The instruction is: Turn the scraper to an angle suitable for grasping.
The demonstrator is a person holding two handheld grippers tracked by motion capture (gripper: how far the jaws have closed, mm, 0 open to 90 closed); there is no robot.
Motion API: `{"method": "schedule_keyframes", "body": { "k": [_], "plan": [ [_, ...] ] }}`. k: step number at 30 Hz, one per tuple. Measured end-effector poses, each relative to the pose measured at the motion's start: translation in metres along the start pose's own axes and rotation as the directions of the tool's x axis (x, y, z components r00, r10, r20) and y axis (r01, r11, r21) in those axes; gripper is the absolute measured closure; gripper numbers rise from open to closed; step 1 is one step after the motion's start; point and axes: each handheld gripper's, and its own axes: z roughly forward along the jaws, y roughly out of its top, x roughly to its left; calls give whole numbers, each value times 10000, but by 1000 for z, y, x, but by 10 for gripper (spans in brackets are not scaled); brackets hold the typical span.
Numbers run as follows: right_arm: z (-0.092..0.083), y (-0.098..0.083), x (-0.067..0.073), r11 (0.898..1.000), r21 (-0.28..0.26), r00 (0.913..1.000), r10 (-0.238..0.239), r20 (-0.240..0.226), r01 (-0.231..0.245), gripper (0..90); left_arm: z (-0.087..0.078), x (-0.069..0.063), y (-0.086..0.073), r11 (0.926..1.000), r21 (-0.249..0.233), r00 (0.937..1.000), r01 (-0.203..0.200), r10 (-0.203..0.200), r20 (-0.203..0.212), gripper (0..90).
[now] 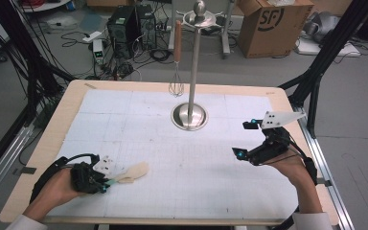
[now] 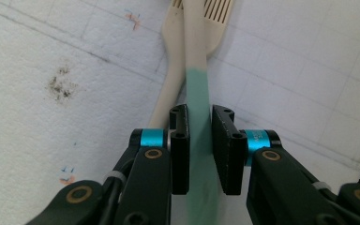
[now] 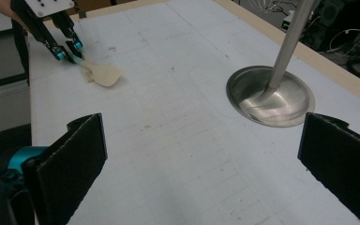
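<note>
Cream and mint-green plastic marks the utensils at the near left of the white gridded mat point(image 1: 182, 158): the left gripper point(image 2: 200, 140) has its two black jaws pressed against the green end of a spatula handle point(image 2: 198, 89), whose colour changes to cream farther along. Just beside it, partly under it, lies a second cream utensil point(image 2: 171, 79), and a slotted cream blade point(image 2: 218, 11) shows at the top of the left gripper view; which handle that blade belongs to cannot be told. From above, the cream heads point(image 1: 133, 172) lie on the mat just right of the left hand point(image 1: 57, 189), pointing right. At the near right, the right hand point(image 1: 292, 167) holds the right gripper point(image 1: 248, 140) above the mat, its jaws spread wide with nothing between them, and its own view looks across bare mat between the two black pads point(image 3: 82, 145). Farther off, near the middle of the table point(image 1: 48, 143), stands a steel stand point(image 1: 190, 115) with a round domed base and an upright pole. A whisk point(image 1: 176, 57) with a wooden handle hangs from the stand's top ring, its wire end just above the mat's far edge. Beyond the table sit a cardboard box point(image 1: 273, 24) and tangled cables point(image 1: 124, 57) on the floor.
</note>
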Motion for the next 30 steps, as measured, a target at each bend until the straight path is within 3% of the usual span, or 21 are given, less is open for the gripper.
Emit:
{"method": "schedule_keyframes", "body": {
  "k": [7,13,20,24,30],
  "plan": [
    [1,0,-1,10000,44,10000,38,63,-38,4,-2,-3,2,9992,102,9993,-377,377,32,785],
    [2,1,0,10000,52,10000,16,-15,-16,4,-5,-5,0,9983,-345,9989,-479,479,2,787],
    [2,2,0,10000,51,10000,-5,-34,5,4,-15,-2,2,9934,-1124,9993,-227,258,262,790],
    [2,2,0,10000,56,10000,13,-43,-13,4,-15,0,2,9898,-1421,9975,-67,167,693,791],
    [1,2,-1,10000,23,9999,80,-109,-80,4,-16,6,3,9795,-2005,9942,214,2,1071,792]
  ]
}}
